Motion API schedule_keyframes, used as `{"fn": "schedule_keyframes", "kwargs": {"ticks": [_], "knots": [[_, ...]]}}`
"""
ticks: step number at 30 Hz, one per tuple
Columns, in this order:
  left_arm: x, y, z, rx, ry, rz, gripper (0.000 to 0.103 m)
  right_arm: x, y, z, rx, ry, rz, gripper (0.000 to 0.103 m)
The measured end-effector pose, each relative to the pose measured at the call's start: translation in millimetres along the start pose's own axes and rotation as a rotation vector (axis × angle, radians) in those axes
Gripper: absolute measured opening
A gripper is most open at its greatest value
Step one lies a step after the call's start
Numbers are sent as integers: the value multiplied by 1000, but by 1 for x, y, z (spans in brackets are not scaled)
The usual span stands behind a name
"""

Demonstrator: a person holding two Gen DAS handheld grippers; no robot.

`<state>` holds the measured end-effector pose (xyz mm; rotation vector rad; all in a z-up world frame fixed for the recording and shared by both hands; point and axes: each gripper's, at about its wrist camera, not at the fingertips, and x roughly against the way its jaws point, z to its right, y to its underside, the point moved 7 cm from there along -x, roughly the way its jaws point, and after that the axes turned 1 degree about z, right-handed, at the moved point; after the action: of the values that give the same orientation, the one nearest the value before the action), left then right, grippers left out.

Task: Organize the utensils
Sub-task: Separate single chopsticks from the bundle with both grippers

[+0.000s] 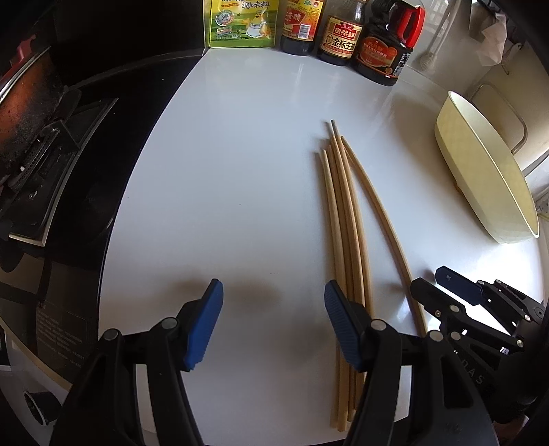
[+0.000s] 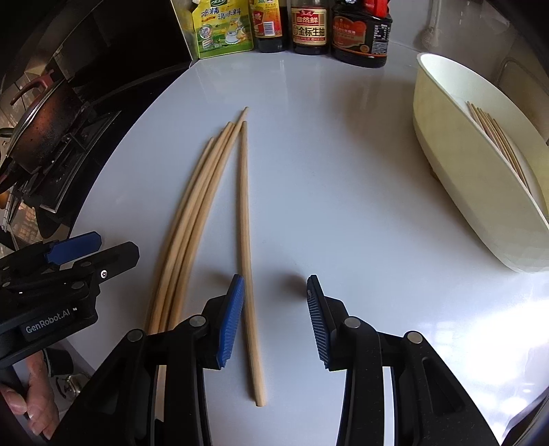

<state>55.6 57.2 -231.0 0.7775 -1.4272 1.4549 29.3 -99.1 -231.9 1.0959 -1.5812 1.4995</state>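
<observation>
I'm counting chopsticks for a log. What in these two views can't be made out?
- Bundle: near ends hidden under the right gripper; in the left view the left gripper covers part of it, so the count is unsure.
- Chopsticks in the tray: right view, lower parts behind the tray wall; left view shows none.
- Bottles: tops cut off by the frame edge.

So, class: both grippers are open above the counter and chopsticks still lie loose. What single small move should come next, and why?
Probably the right gripper should lower and close on the lone chopstick. It lies apart from the bundle of chopsticks, just inside that gripper's open fingers, and the cream holder on its right already contains chopsticks. The left gripper is open too, beside the bundle.
</observation>
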Motion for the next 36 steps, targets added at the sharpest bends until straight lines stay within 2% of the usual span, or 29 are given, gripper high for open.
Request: {"fn": "schedule_keyframes", "kwargs": {"ticks": [5, 8, 16, 20, 23, 30, 33, 35, 36], "knots": [[-6, 3, 12, -28, 15, -11, 64, 4, 3, 19, 2, 37, 6, 36], [-9, 4, 16, -40, 12, -17, 64, 6, 4, 25, -13, 11, 7, 36], [-13, 4, 19, -72, -35, -2, 66, 10, -3, 23, 17, 3, 33, 37], [-14, 5, 20, -98, -90, 1, 67, 8, -5, 21, 30, -1, 29, 37], [-14, 3, 16, -83, -96, 2, 68, 7, -6, 16, 54, 0, 26, 37], [-12, 0, 16, -86, -90, 14, 51, -2, -9, 9, 109, -1, 2, 38], [-11, -1, 17, -97, -84, 22, 37, -7, -12, 7, 130, 13, -5, 38], [-10, -1, 20, -106, -78, 23, 16, -9, -12, 5, 146, 26, 1, 38], [-10, -1, 20, -110, -74, 22, 11, -10, -13, 4, 159, 33, 4, 38]]}}
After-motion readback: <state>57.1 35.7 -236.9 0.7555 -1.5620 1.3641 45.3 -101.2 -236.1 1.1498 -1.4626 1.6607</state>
